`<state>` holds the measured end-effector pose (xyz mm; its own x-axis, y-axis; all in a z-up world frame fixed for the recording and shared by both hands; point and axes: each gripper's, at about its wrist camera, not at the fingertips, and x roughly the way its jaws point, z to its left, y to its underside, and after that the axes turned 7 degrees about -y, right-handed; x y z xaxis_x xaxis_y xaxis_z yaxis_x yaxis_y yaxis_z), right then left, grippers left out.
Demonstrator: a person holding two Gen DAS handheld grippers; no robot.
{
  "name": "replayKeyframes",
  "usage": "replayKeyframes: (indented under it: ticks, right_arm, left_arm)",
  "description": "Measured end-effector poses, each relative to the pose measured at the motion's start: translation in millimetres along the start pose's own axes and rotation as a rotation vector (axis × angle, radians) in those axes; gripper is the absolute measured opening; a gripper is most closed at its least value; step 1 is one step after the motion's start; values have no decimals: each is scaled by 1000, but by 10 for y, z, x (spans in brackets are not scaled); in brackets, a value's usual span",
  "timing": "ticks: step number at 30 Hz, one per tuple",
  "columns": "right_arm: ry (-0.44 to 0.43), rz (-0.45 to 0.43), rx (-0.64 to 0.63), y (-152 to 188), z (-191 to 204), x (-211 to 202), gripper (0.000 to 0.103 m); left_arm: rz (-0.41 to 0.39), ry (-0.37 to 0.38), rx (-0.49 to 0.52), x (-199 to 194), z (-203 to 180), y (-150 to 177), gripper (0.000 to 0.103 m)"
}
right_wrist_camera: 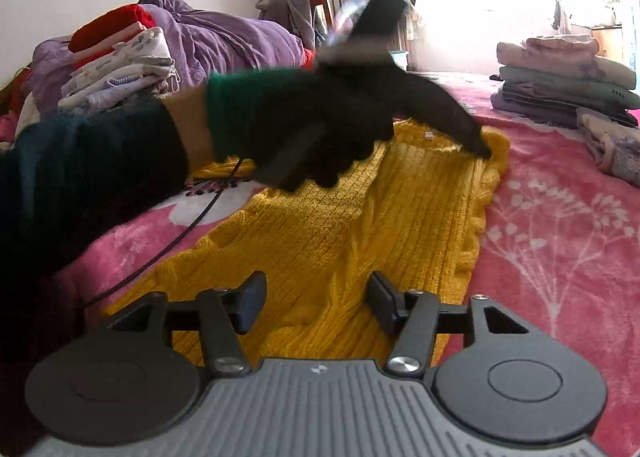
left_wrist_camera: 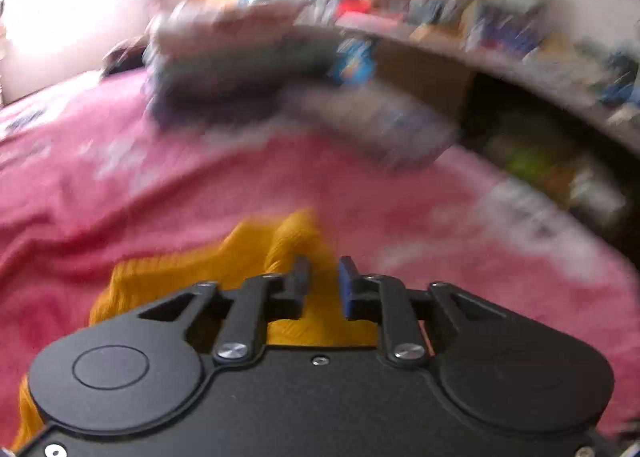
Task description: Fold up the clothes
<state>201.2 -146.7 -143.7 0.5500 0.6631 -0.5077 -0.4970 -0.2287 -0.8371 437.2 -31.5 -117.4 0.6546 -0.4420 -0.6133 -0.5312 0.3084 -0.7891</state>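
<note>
1. My right hand-held gripper [right_wrist_camera: 314, 307] hangs low over the near end of the yellow knit sweater [right_wrist_camera: 360, 225], fingers spread wide with nothing between them.
2. My left hand-held gripper [left_wrist_camera: 325, 281] has its fingers close together with a narrow gap, and yellow knit bunches up right at the left finger. The picture is badly blurred, so I cannot tell whether it actually pinches the fabric or only sits over it.
3. In the right wrist view the left rig, held in a black glove [right_wrist_camera: 320, 129] with a green cuff, reaches across the sweater, its tip down at the far corner near the neckline.
4. The sweater lies spread lengthwise on the pink floral bedspread [right_wrist_camera: 560, 217], mostly flat, with a small white tag showing near the collar. I judge this garment is at the start of its folding: laid out, no clean fold made yet.
5. Work already done, as I read it: a neat stack of folded clothes [right_wrist_camera: 564, 81] sits at the far right of the bed, and another folded pile [right_wrist_camera: 120, 69] at the far left against a purple heap [right_wrist_camera: 224, 37] that looks unsorted.
6. Left to do: fold this sweater and stack it.
7. Writing: I can read none; the collar tag is too small, and the shelf clutter in the left view is smeared.
</note>
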Motion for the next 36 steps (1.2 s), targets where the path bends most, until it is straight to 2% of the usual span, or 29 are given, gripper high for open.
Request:
replayKeyframes:
  ticks: [1,4,7,10,14,17,19,21,22,27,30,32,33,34,36]
  right_arm:
    - [1,1,1,0,-4,3,59]
    - [3,3,-5,7,3,17,62]
    - [7,1,-15,24,24,18,63]
    - [7,-7,-10,33,32,-4,63]
    - [4,-16,-1,38,22,-34,63]
    - [-6,-11,5,9,17,-60,63]
    - [-8,-3,9,-4,10,-52,64]
    - [-6,6,8,-7,11,-31,66]
    - [-1,12,1,-2,20,-11,67]
    - [8,18,-18,19,36,30,69]
    - [-17,-13,8,15,10,-37,69]
    - [-25,-54,35,5,-4,-134,69]
    - [-21,-73,41,-1,0,-183,69]
    - [-20,-95,43,-6,14,-237,69]
    - [-21,-136,34,-13,61,-352,69]
  left_arm:
    - [-4,8,-27,51,15,27,12]
    - [10,-30,-21,65,-40,-20,12]
    - [2,-10,-98,24,43,9,13]
    - [-4,30,-113,-238,130,-77,13]
    - [-61,69,-115,-701,263,-93,13]
    - [-49,110,-66,-866,261,15,12]
    - [-1,131,-12,-806,171,129,8]
    - [82,74,84,-586,-2,295,8]
    - [86,50,125,-501,-76,373,8]
    - [59,36,147,-474,-143,381,9]
    - [18,18,66,-697,-62,361,11]
    - [-53,-8,-39,-995,98,346,32]
    - [-79,-23,-105,-1141,208,367,35]
    - [-101,-51,-170,-1295,321,412,39]
    - [-135,-141,-316,-1632,572,621,39]
